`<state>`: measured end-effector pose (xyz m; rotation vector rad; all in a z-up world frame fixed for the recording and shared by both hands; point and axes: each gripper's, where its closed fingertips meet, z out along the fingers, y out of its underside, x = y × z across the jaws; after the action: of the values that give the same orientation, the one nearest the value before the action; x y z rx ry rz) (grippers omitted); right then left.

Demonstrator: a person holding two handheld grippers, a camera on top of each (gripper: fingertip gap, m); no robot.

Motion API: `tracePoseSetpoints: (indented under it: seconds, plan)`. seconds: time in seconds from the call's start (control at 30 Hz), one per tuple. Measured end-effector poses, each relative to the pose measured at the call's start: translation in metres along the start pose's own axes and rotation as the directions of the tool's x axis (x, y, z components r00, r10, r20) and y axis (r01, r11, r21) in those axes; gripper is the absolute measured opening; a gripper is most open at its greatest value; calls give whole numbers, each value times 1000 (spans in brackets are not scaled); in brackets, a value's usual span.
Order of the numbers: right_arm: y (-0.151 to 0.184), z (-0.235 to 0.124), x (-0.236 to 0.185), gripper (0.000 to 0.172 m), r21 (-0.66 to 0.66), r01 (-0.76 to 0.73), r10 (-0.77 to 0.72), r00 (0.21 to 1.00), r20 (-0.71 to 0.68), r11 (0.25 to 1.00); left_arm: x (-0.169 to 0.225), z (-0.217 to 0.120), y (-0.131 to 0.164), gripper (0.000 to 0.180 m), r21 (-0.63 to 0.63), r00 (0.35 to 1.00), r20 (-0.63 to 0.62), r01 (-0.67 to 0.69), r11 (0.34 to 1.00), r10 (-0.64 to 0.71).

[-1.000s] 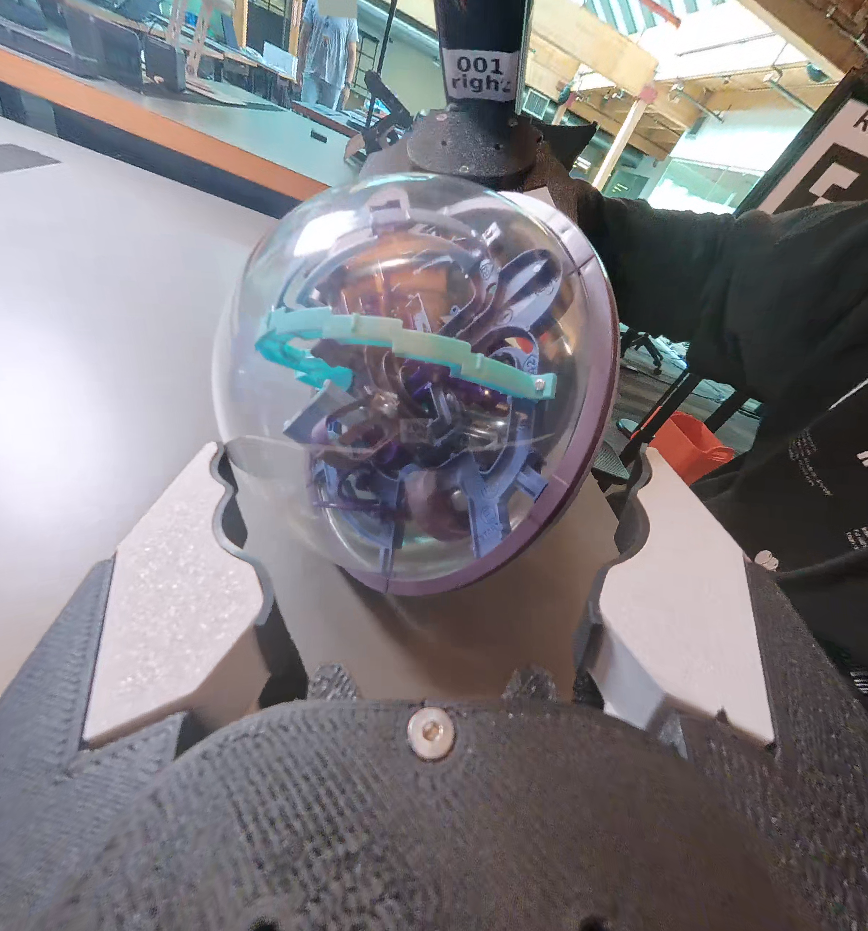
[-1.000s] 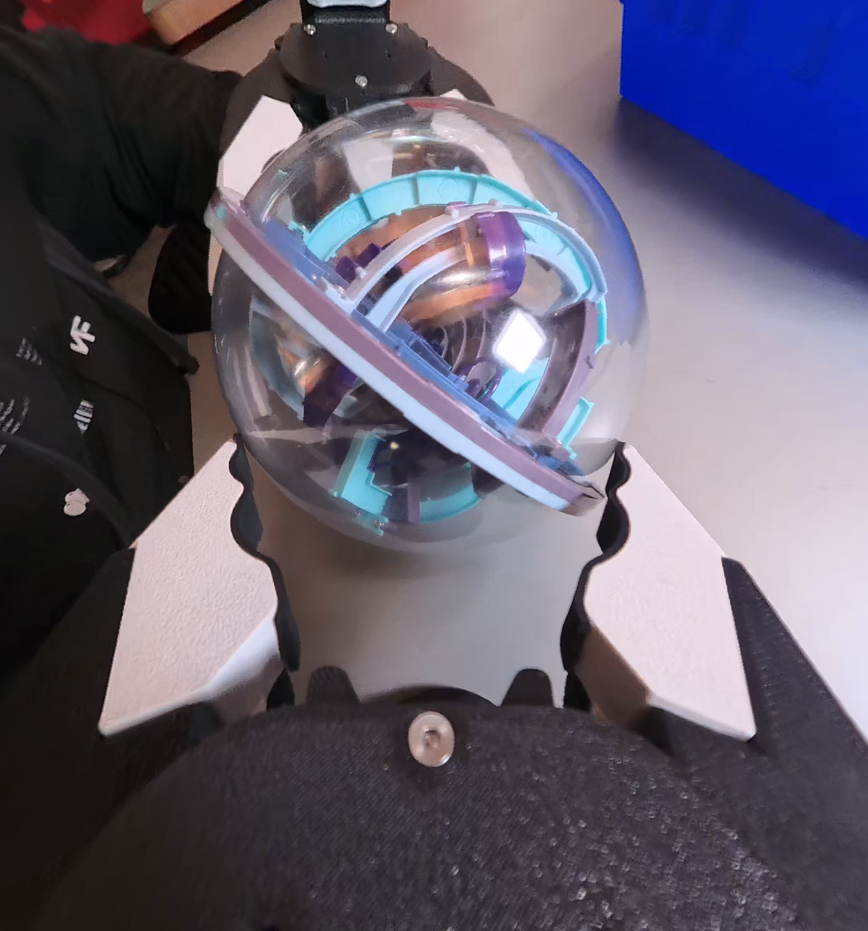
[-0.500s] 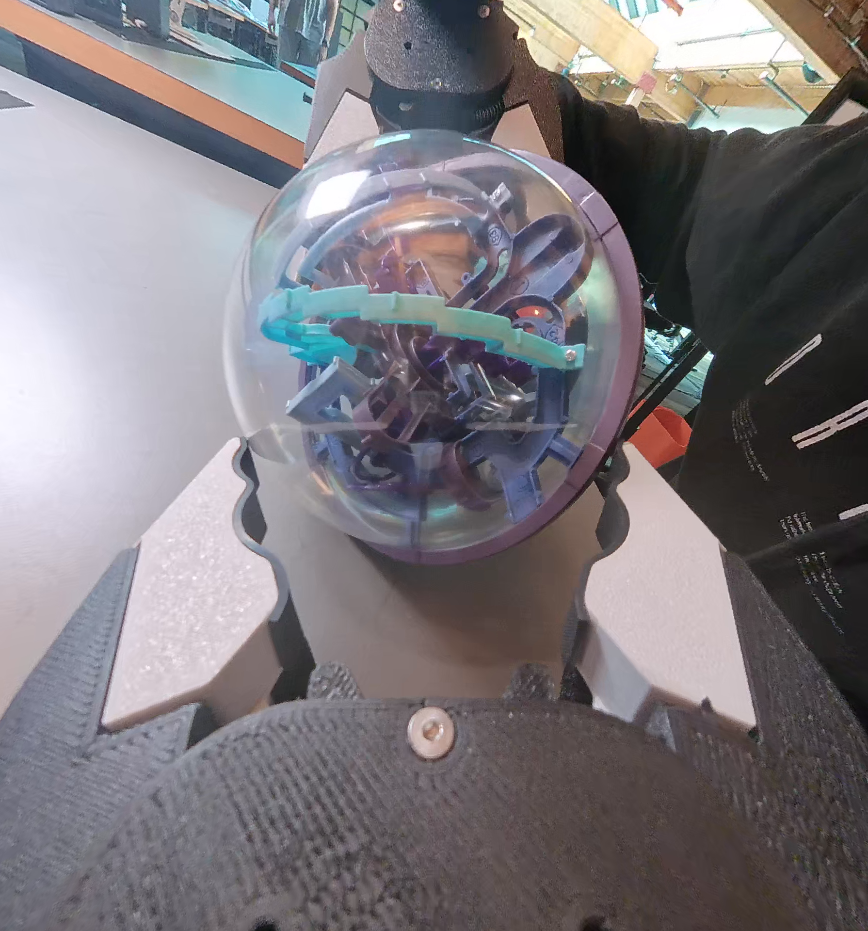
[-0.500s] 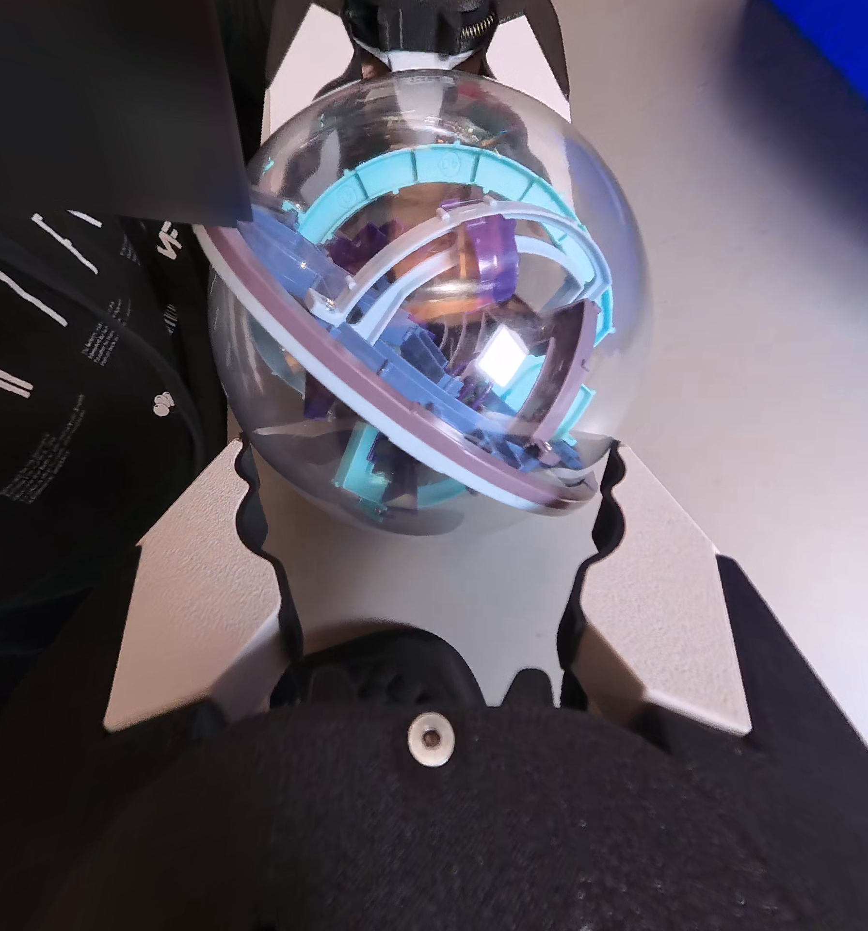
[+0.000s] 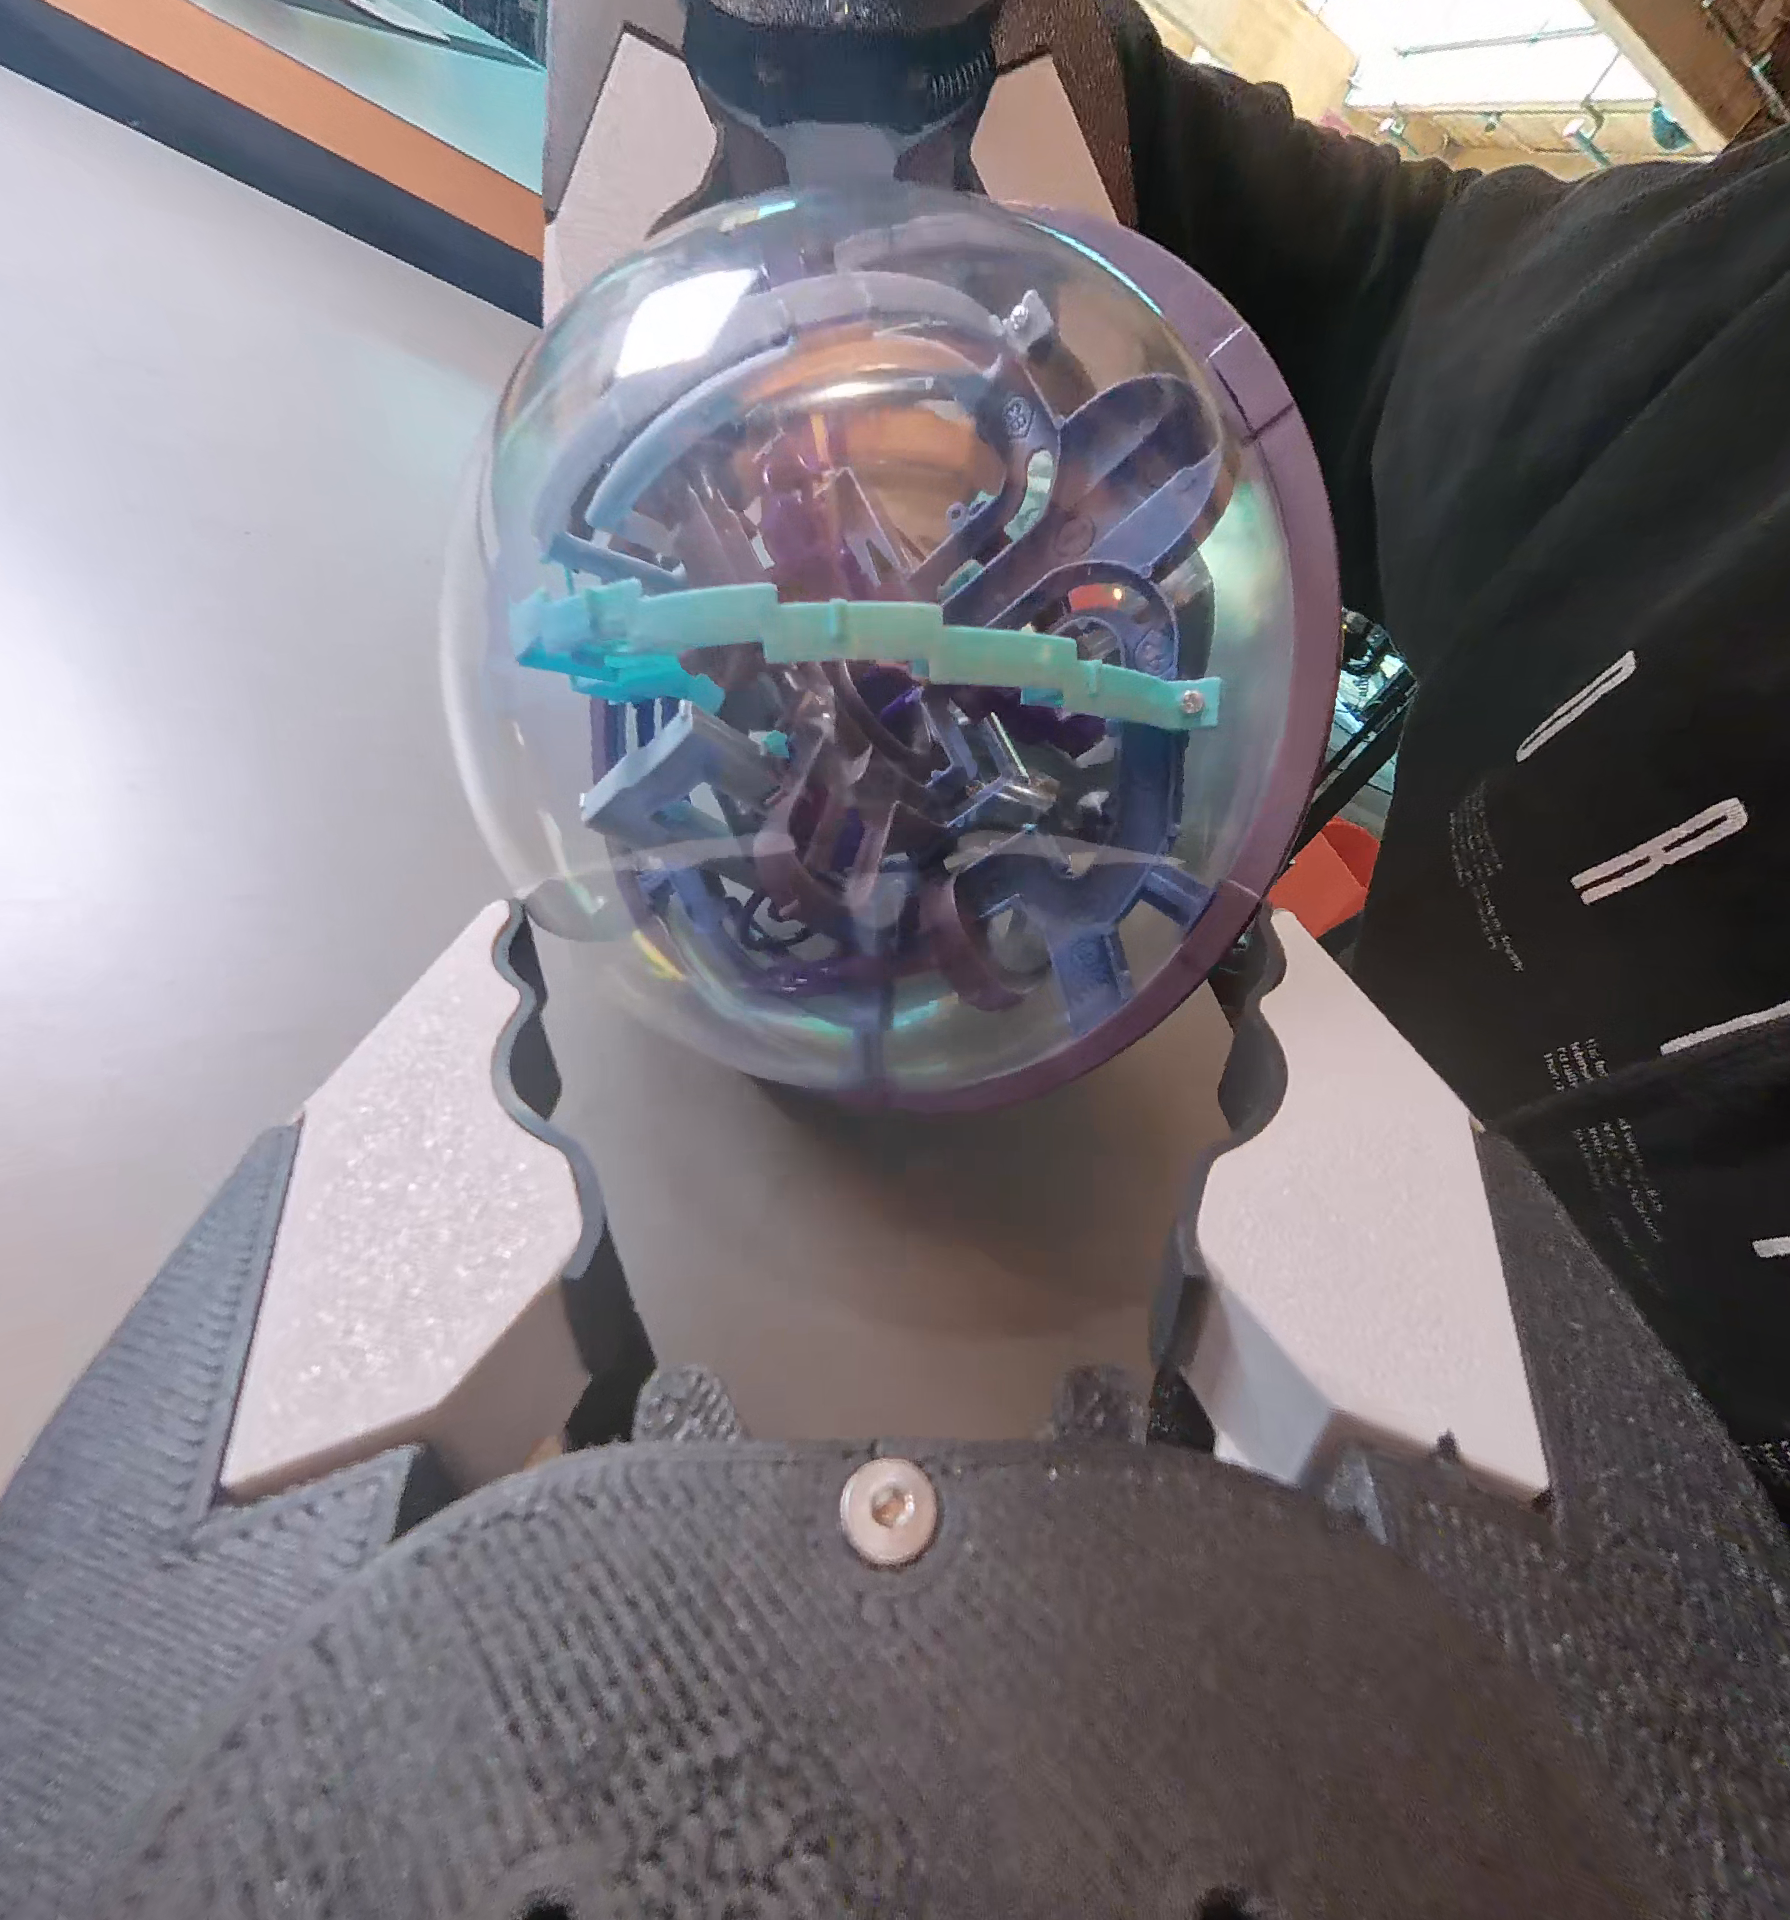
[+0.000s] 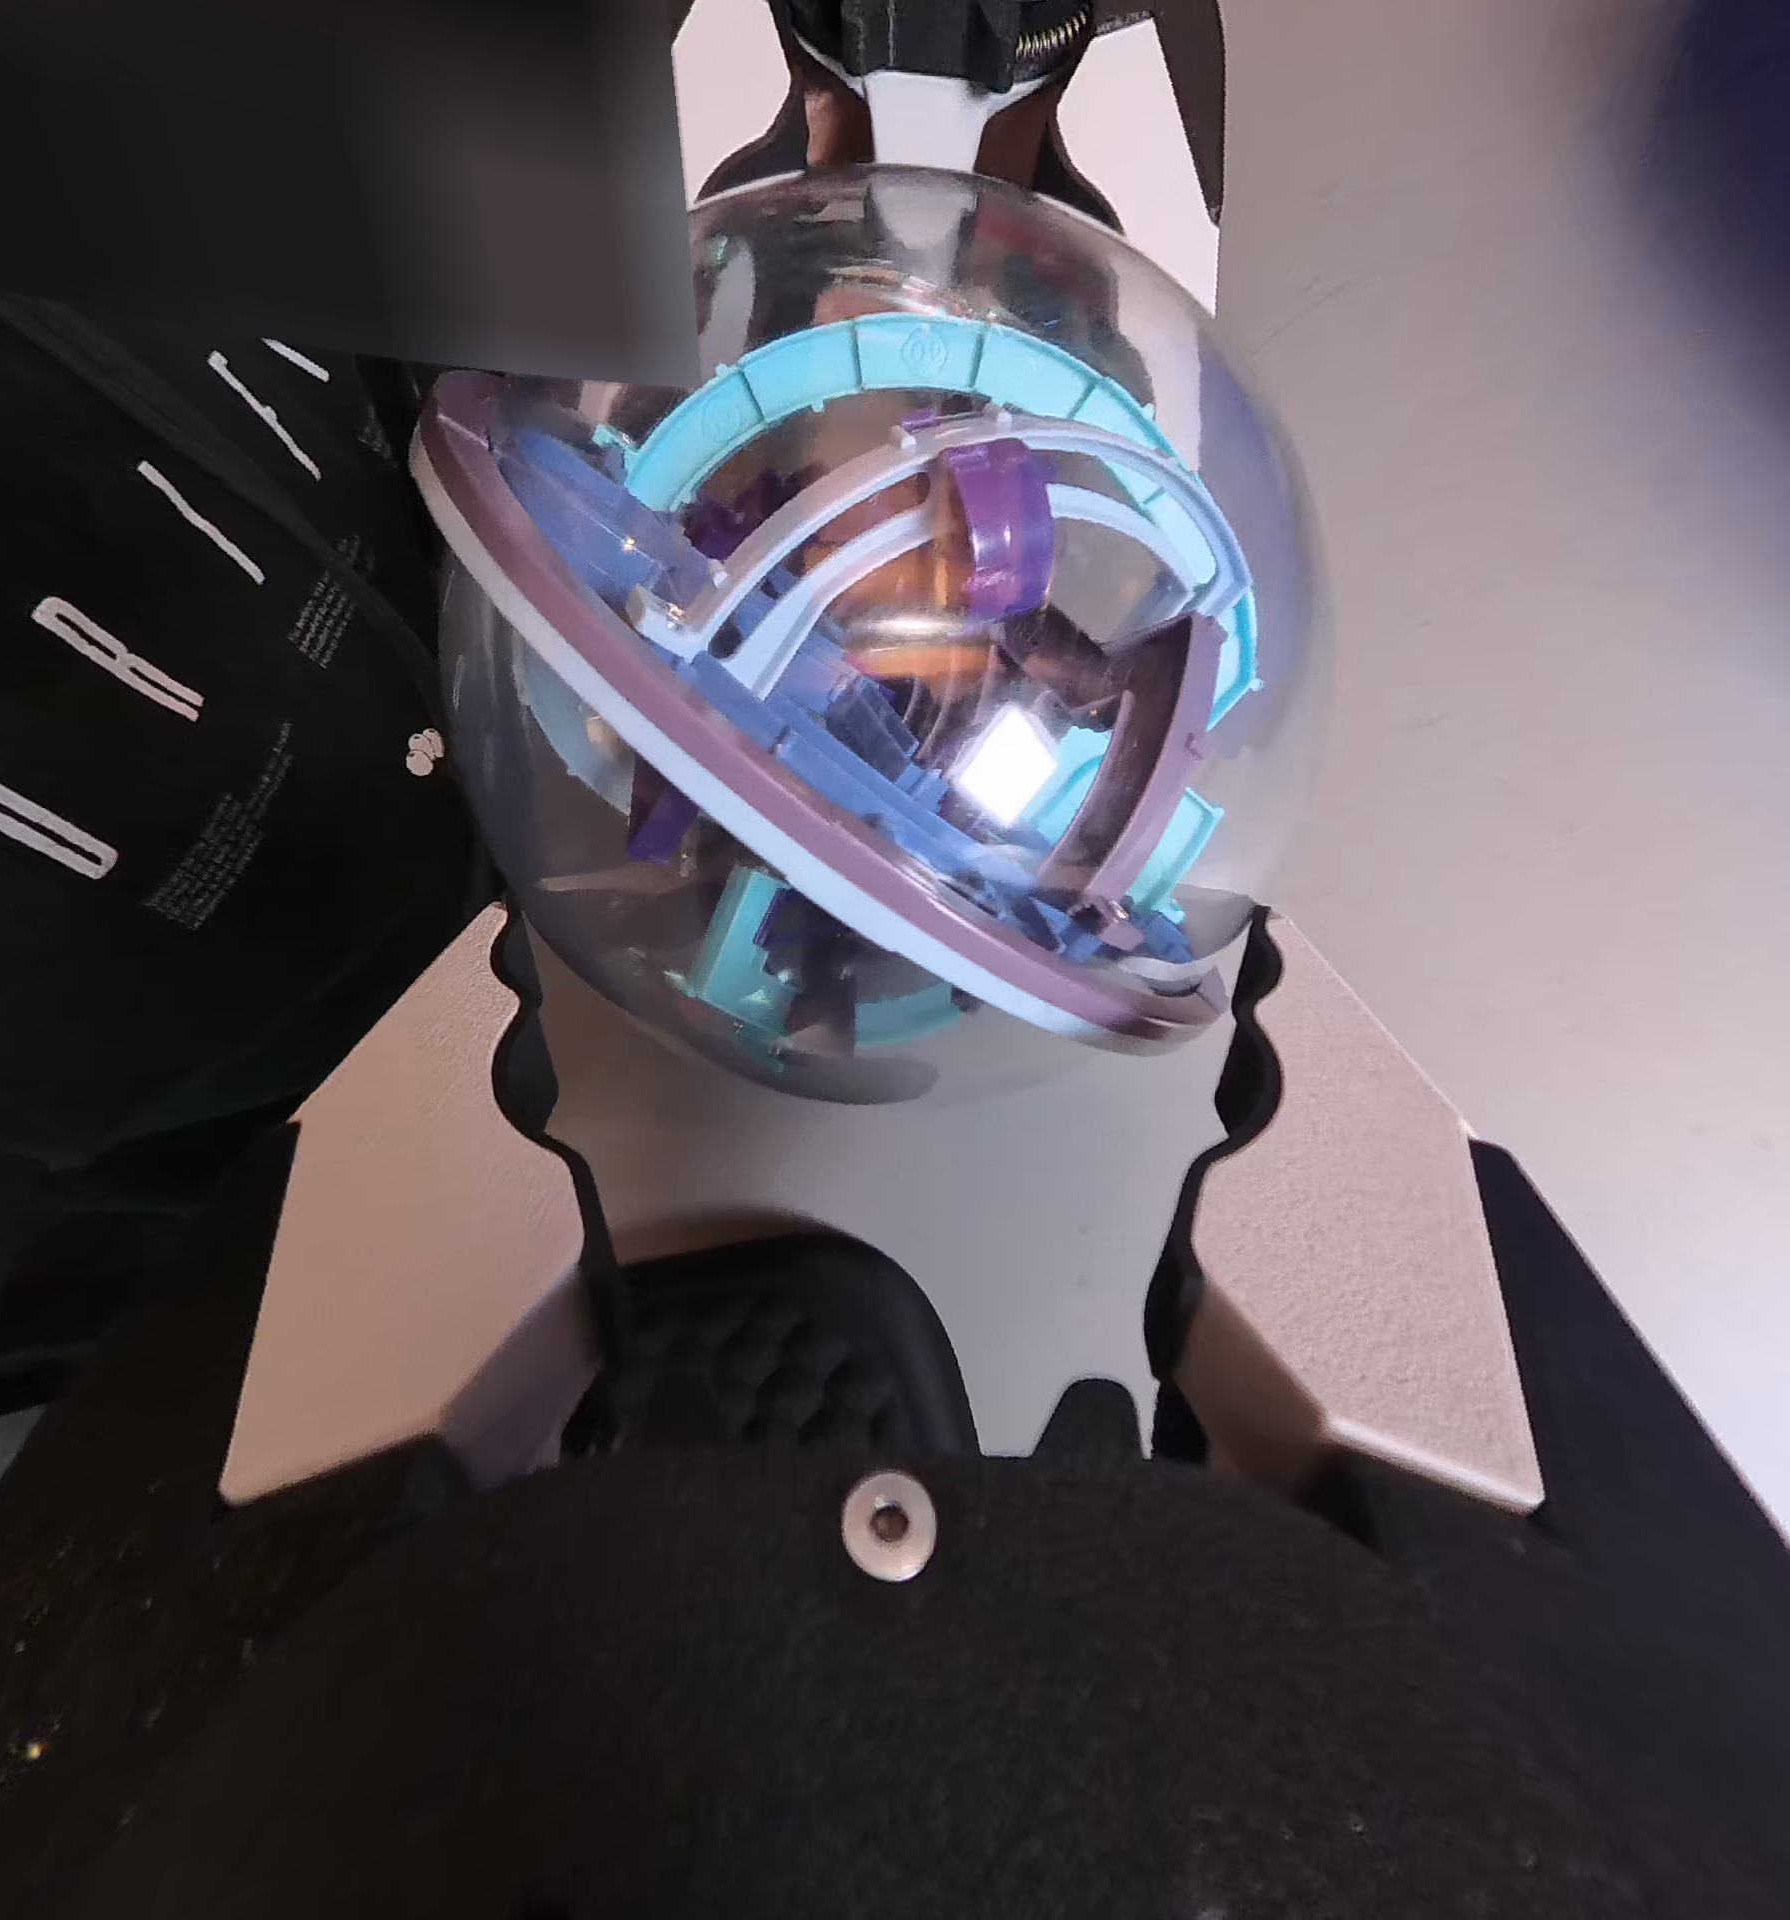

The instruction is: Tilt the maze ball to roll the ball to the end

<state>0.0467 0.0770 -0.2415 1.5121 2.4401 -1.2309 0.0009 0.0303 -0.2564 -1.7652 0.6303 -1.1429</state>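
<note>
Grey table underneath, both grippers, left and right, are clamping the maze ball mid-frame, tilting step probably underway, next needing slow, small tilts.

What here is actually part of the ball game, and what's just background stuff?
In use: maze ball, left gripper, right gripper.

Just around: grey table, person's black sleeve, orange bin, orange-edged counter.
</note>
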Motion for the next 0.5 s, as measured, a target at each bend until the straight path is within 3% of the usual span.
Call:
tracePoseSetpoints:
  seconds: [0.2, 0.37, 0.5]
  plan:
    - [-9, -2, 2, 128, -23, -18, 19, 998, 64, 1000, 0, -1, 5, 134, -31, 998, -33, 60, 998, -61]
    - [-14, -2, 6, 126, -47, -38, 42, 994, 100, 998, -6, -8, -14, 147, 73, 995, 60, -83, 994, 78]
    - [-20, 0, 10, 124, -52, -148, 154, 977, 147, 988, -5, -8, -24, 149, 114, 984, 111, -151, 982, 139]
